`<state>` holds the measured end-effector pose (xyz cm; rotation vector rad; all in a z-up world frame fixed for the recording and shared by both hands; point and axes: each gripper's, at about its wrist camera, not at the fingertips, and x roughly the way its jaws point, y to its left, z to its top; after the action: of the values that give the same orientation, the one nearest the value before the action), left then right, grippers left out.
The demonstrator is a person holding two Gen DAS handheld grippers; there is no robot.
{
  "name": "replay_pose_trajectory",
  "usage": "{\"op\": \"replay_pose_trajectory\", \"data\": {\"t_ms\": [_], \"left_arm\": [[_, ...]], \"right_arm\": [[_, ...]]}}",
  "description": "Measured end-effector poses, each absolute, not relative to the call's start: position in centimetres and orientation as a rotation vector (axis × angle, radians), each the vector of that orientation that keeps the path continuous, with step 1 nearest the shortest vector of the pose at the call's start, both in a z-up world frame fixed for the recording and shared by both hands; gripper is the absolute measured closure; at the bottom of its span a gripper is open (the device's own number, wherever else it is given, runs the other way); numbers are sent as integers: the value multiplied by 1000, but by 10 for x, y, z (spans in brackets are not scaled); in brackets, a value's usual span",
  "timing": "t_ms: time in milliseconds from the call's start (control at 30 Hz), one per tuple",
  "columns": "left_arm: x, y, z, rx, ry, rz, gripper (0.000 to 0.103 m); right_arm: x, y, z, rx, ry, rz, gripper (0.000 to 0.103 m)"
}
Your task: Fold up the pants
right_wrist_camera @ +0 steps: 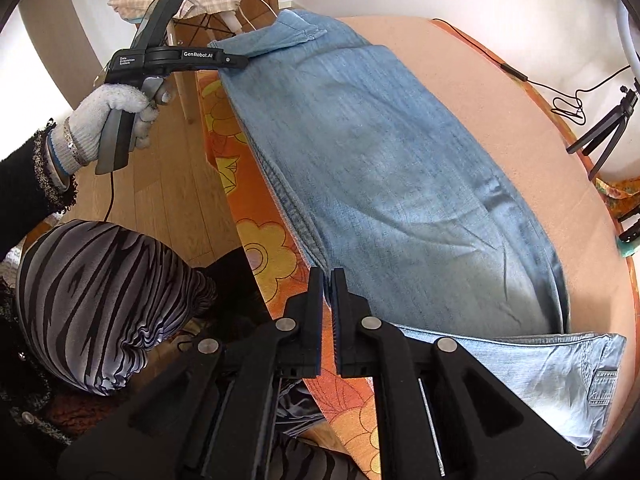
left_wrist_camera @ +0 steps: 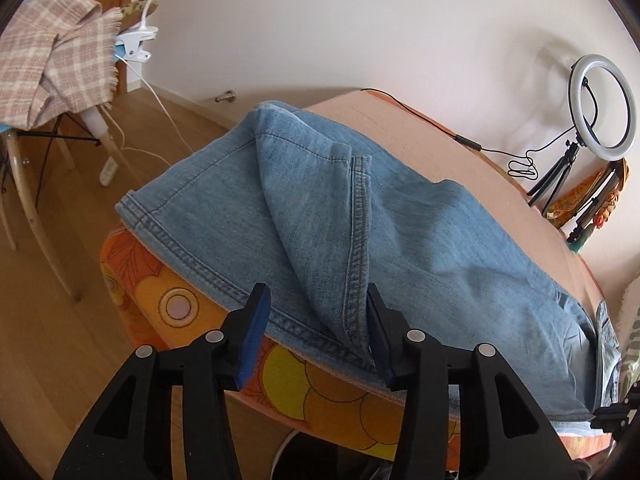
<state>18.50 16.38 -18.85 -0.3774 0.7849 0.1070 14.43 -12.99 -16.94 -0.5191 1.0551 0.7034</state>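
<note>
left tool [left_wrist_camera: 316, 332] spread over the pants [left_wrist_camera: 304, 216] hem fold; right tool [right_wrist_camera: 329, 296] pinching their edge; next, smooth flat.

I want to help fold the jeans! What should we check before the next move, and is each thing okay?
1. Left gripper open around the folded leg edge: ok.
2. Right gripper shut on the jeans edge: ok.
3. Legs stacked, one on the other: ok.
4. Hem end flat: not ok, one corner flops over.
5. Jeans fully on the table: not ok, edge overhangs.
6. Ring light clear of jeans: ok.
</note>
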Motion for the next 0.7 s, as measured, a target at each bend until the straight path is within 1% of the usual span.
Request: {"op": "replay_pose_trajectory", "data": {"t_ms": [67, 133, 167, 333, 400, 467, 500, 533, 567, 600, 633, 700], "left_arm": [[189, 158, -183, -308, 783, 107, 55], [198, 147, -179, -196, 794, 91, 45], [204, 140, -179, -147, 806, 81, 43], [235, 119, -197, 49, 897, 52, 42], [238, 119, -199, 77, 883, 53, 40], [239, 127, -199, 70, 864, 61, 47], [239, 133, -200, 47, 852, 57, 63], [239, 140, -200, 17, 844, 62, 77], [237, 148, -201, -16, 831, 65, 81], [234, 155, -201, -51, 817, 67, 89], [230, 162, -199, -90, 800, 71, 91], [220, 179, -197, -176, 762, 87, 91]], "right_arm": [[147, -131, -170, -492, 1080, 710, 93], [148, -131, -169, -482, 1080, 711, 93], [149, -130, -167, -471, 1080, 717, 93], [149, -124, -162, -424, 1088, 764, 93], [154, -122, -158, -415, 1076, 761, 93], [163, -120, -151, -385, 1065, 758, 92], [169, -119, -147, -371, 1055, 757, 92], [176, -118, -142, -359, 1043, 754, 92], [183, -116, -138, -346, 1029, 748, 92], [190, -113, -134, -331, 1017, 741, 92], [197, -110, -130, -315, 1009, 739, 92], [211, -103, -124, -293, 995, 741, 92]]}}
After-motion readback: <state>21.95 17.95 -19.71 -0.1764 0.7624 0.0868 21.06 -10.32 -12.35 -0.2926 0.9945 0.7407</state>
